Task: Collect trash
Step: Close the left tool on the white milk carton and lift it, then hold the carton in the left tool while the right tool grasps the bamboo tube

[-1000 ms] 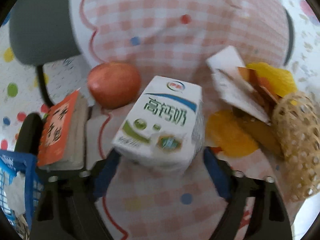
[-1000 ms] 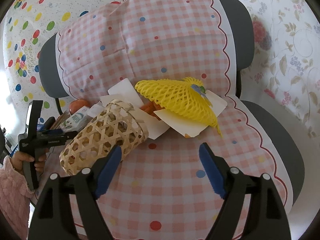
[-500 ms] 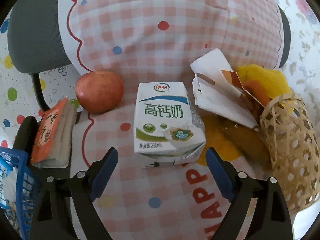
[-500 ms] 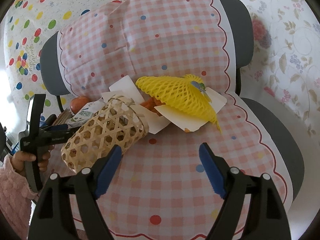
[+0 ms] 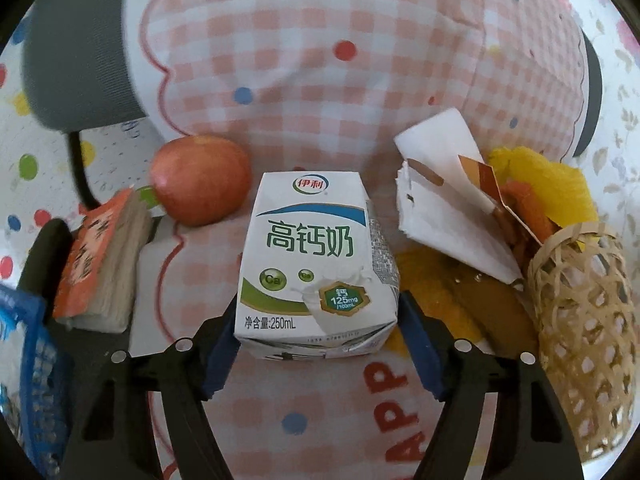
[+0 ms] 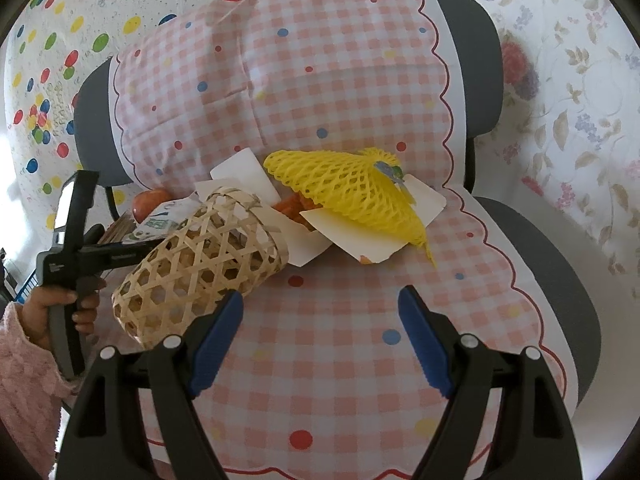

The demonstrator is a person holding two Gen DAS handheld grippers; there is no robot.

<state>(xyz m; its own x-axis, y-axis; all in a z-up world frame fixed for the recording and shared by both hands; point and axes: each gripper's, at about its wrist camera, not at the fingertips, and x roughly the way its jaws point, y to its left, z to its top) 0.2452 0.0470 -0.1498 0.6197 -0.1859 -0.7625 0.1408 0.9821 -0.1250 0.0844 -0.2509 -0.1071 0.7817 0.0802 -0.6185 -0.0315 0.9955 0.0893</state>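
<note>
A white and green milk carton stands on the pink checked chair cover. My left gripper is open, with its blue pads at either side of the carton's near bottom corners. Right of the carton lie torn white paper and yellow wrappers. In the right wrist view a yellow foam net lies on white card pieces. My right gripper is open and empty above the seat, in front of the heap.
A red apple and an orange booklet lie left of the carton. A woven bamboo basket lies on its side; it also shows in the left wrist view. A blue basket's rim is at the far left.
My left gripper pulled back from the carton, then moved in again, so its pads now flank the carton's base. The right gripper barely moved.
</note>
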